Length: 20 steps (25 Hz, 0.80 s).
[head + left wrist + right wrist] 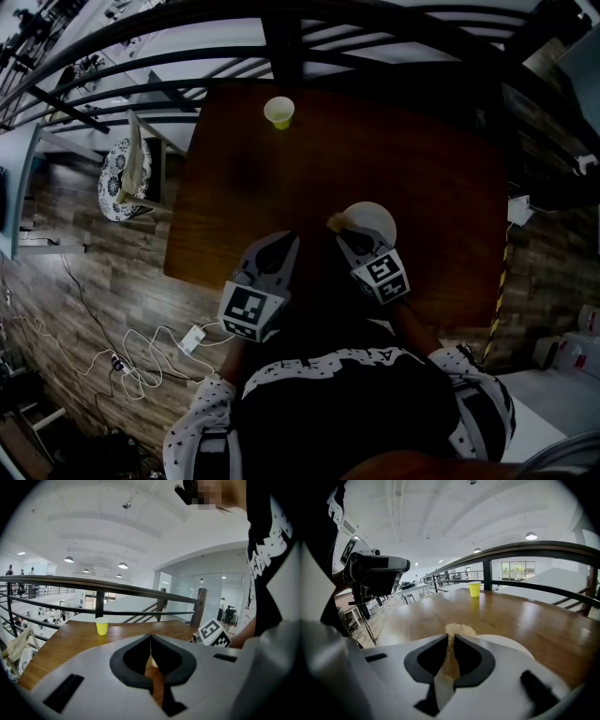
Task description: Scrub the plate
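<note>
**On the near right of the table: sponge gripped, plate straight ahead of the right claw**

In the head view, the white plate (pixel 377 218) lies flat on the brown table (pixel 422 159), on the person's right; the right gripper (pixel 345 234) comes at it from the near side, its jaws pinched on a tan sponge (pixel 335 222) whose far end sits at the plate's near-left rim; the left gripper (pixel 281 242) hangs just beside it, off the plate; a yellow cup (pixel 278 112) stands well apart near the far edge.

In the left gripper view, the tips meet with nothing between them; only table wood shows through the gap.

In the right gripper view, the jaws clamp the thin sponge edge-on, its long axis running forward along them; the plate spreads just beyond and slightly right of the tips; so the right hand is plainly the nearer, and the scrub probably runs forward and rightward across the plate.
</note>
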Each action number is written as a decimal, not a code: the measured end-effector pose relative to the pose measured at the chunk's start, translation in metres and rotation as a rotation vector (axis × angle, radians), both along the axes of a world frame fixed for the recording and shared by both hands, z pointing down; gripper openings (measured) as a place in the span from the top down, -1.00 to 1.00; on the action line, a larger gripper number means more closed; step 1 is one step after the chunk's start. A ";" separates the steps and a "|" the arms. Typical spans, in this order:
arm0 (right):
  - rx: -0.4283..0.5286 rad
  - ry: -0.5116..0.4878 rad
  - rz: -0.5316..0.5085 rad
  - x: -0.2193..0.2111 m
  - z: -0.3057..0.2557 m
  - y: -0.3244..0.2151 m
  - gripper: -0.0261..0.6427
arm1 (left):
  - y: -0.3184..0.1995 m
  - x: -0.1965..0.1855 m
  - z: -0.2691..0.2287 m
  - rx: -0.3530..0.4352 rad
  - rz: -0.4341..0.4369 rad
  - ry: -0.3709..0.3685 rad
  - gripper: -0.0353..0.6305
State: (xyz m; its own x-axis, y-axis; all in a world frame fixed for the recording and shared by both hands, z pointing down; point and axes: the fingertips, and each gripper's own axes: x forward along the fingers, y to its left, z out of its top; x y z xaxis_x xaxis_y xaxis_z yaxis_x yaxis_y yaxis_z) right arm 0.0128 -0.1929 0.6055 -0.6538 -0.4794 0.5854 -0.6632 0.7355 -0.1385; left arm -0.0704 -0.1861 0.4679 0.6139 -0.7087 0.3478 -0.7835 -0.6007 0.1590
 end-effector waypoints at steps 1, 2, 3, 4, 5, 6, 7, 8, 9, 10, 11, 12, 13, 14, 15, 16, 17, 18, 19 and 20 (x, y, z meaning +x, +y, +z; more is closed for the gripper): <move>-0.004 -0.001 -0.004 0.000 0.001 0.002 0.77 | 0.000 0.001 -0.001 0.001 0.000 0.001 0.85; -0.005 -0.001 -0.007 -0.001 0.001 0.003 0.78 | 0.000 0.001 -0.001 0.003 0.000 0.002 0.85; -0.006 -0.002 -0.010 -0.002 0.001 0.004 0.78 | 0.000 0.001 -0.002 0.004 0.000 0.003 0.85; -0.006 -0.003 -0.011 -0.002 0.000 0.006 0.78 | 0.001 0.001 -0.003 0.005 -0.001 0.004 0.85; -0.006 -0.003 -0.012 -0.002 0.000 0.007 0.78 | 0.002 0.002 -0.003 0.006 -0.001 0.006 0.85; -0.007 -0.004 -0.013 -0.002 0.001 0.009 0.78 | 0.002 0.002 -0.004 0.007 -0.002 0.008 0.85; -0.008 -0.005 -0.014 -0.002 0.001 0.009 0.78 | 0.003 0.003 -0.004 0.008 -0.002 0.009 0.85; -0.009 -0.006 -0.015 -0.003 0.001 0.010 0.78 | 0.003 0.003 -0.004 0.009 -0.001 0.009 0.85; -0.012 -0.009 -0.017 -0.003 0.001 0.011 0.77 | 0.004 0.003 -0.004 0.010 0.000 0.009 0.85; -0.014 -0.011 -0.018 -0.004 0.001 0.012 0.78 | 0.004 0.004 -0.004 0.011 0.001 0.008 0.85; -0.016 -0.014 -0.020 -0.003 0.001 0.013 0.77 | 0.005 0.005 -0.004 0.011 0.001 0.008 0.85; -0.017 -0.016 -0.020 -0.003 0.001 0.015 0.78 | 0.006 0.005 -0.004 0.011 0.001 0.008 0.85; -0.017 -0.019 -0.020 -0.003 0.001 0.015 0.78 | 0.007 0.005 -0.004 0.010 0.000 0.007 0.85; -0.016 -0.021 -0.021 -0.003 0.001 0.016 0.78 | 0.007 0.005 -0.004 0.011 -0.001 0.007 0.85; -0.015 -0.021 -0.022 -0.003 0.001 0.016 0.78 | 0.007 0.004 -0.005 0.011 -0.001 0.006 0.85; -0.014 -0.021 -0.024 -0.004 0.001 0.016 0.78 | 0.007 0.004 -0.005 0.012 -0.002 0.007 0.85; -0.013 -0.020 -0.026 -0.004 0.001 0.017 0.78 | 0.007 0.004 -0.005 0.013 -0.002 0.007 0.85; -0.012 -0.020 -0.029 -0.004 0.000 0.017 0.78 | 0.007 0.005 -0.005 0.014 -0.001 0.008 0.85; -0.013 -0.020 -0.031 -0.003 0.000 0.018 0.78 | 0.007 0.006 -0.006 0.014 0.000 0.009 0.85; -0.014 -0.021 -0.034 -0.003 -0.001 0.018 0.78 | 0.007 0.007 -0.007 0.015 0.001 0.010 0.85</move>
State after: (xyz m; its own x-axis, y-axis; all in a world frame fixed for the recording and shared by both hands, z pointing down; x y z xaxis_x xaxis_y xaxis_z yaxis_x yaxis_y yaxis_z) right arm 0.0100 -0.1749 0.6049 -0.6816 -0.4491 0.5777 -0.6351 0.7552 -0.1622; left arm -0.0634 -0.1791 0.4612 0.6176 -0.7133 0.3314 -0.7816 -0.6034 0.1579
